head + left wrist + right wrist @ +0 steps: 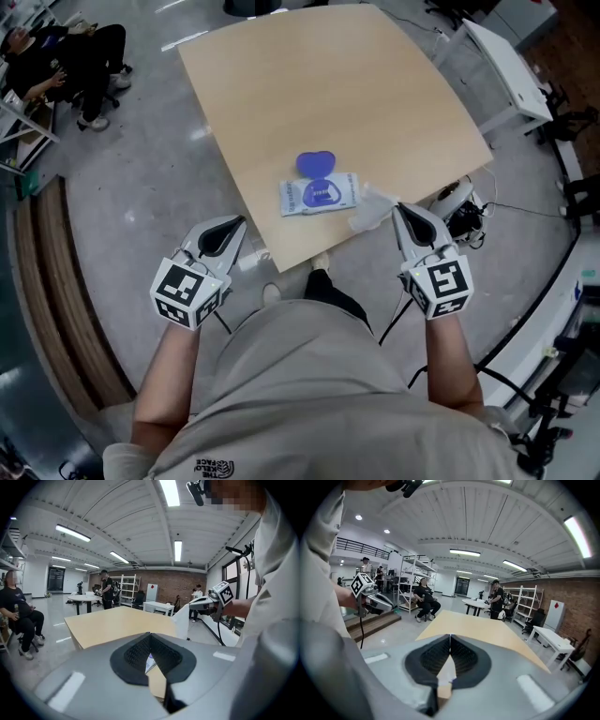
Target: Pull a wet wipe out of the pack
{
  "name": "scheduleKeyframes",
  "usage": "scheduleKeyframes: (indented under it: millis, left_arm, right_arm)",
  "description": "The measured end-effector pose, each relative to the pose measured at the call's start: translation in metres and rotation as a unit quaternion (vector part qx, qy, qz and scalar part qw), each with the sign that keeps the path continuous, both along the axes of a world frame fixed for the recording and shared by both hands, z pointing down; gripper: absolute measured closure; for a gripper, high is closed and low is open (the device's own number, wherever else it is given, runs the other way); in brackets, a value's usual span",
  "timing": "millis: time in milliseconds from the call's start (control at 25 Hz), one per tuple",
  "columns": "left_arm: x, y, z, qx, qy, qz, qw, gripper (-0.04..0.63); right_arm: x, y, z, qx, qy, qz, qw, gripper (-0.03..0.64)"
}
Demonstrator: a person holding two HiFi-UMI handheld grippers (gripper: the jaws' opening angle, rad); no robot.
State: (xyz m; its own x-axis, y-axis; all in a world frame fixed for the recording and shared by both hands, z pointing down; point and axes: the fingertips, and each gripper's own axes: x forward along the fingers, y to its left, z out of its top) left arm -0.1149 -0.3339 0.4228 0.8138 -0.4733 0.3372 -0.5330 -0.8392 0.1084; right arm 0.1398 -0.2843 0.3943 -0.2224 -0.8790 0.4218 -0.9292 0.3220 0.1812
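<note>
Dangling as a crumpled white wet wipe just off the right end of the pack, over the near table edge; hard telling whether touching the pack or hanging clear of it. Lying flat on the wooden table, that pack, with its blue lid flipping open toward its far side. Pinching the wet wipe at the end farthest from the pack: the right gripper, jaws closing tight on the white sheet wedging between them. Hovering to the near left of the pack, beyond the table edge, well apart from pack and wipe: the left gripper, jaws pressing together and gripping nothing. Showing from the left gripper's side, the same wipe hanging down as a pale sheet from the right gripper.
</note>
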Motion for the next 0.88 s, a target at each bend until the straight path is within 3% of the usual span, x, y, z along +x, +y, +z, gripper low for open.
scheduleKeyframes:
  millis: [280, 640, 880]
  left_arm:
    - [-0.014, 0.044, -0.021, 0.017, 0.022, 0.042, 0.9987, 0.591]
    - [-0.013, 0.073, -0.045, 0.030, 0.032, 0.030, 0.9986, 0.591]
    - [0.021, 0.114, -0.066, 0.039, 0.033, 0.019, 0.9985, 0.591]
  right_arm:
    - [-0.044, 0.050, -0.018, 0.010, -0.018, 0.007, 1.000, 0.614]
    - [-0.061, 0.073, -0.038, 0.014, -0.042, -0.025, 0.999, 0.614]
    - [-0.042, 0.109, -0.059, 0.033, -0.059, -0.056, 0.996, 0.614]
